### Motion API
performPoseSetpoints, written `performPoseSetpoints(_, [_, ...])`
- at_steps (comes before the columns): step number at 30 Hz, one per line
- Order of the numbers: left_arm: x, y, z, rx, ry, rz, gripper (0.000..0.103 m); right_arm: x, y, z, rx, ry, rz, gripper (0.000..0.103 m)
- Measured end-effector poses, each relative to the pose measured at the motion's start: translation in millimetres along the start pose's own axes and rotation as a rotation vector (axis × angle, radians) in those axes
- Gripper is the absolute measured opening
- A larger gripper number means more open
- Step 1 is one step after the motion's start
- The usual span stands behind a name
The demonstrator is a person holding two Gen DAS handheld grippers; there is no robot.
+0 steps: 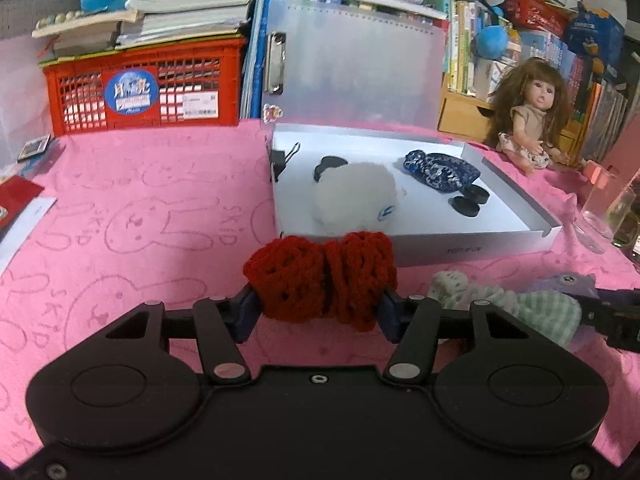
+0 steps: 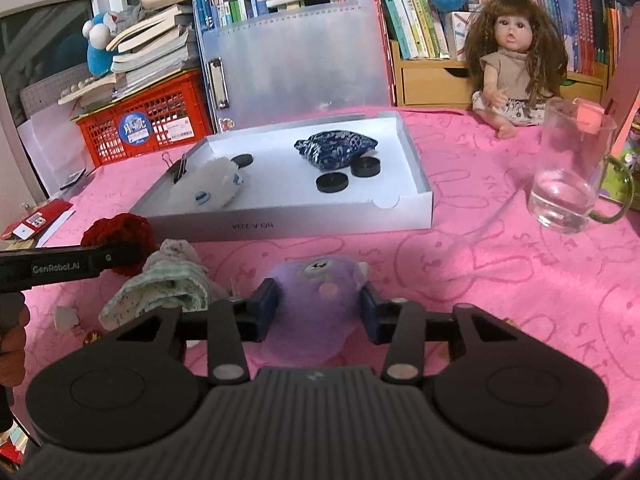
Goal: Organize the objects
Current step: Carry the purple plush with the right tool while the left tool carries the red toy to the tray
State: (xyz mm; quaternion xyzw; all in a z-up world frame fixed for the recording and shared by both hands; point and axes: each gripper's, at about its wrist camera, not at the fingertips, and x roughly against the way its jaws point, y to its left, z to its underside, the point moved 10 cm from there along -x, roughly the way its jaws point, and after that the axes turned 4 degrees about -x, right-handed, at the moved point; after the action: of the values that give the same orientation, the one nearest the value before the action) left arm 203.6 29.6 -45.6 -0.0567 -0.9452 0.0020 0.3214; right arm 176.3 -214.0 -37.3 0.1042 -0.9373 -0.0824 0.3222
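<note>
Left hand-held gripper [image 1: 320,304]: closed on the red crocheted piece [image 1: 320,276], which is pinched between the blue pads just in front of the white box [image 1: 472,246].
Right hand-held gripper [image 2: 318,302]: closed on the purple plush toy [image 2: 316,292], which is squeezed at its sides while resting on the pink-clothed counter [image 2: 480,280].
Snag risk: the open yarn loops could be caught on a pad when release is attempted, so the piece might be dragged back out of the box.
Slip risk: the soft plush could be lost if only its fluff is pinched.
Collision risk: the green-and-white cloth [image 2: 160,288] lies between both grippers and could be swept along; the glass pitcher [image 2: 568,168] with water could be knocked by a wide swing.
Box contents: a white plush [image 2: 212,188], a blue patterned pouch [image 2: 336,150] and black discs [image 2: 332,182] are already inside, so crowding could be caused on landing.
</note>
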Motion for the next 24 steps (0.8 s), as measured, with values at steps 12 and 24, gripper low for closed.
performPoseSetpoints(12, [9, -5, -6, -0.008, -0.013, 0.015, 0.056, 5, -5, -5, -0.002, -0.032, 0.025, 0.044])
performPoseSetpoints(24, [19, -11, -14, -0.018, -0.033, 0.04, 0.056, 11, -10, -10, -0.014, -0.063, 0.034, 0.045])
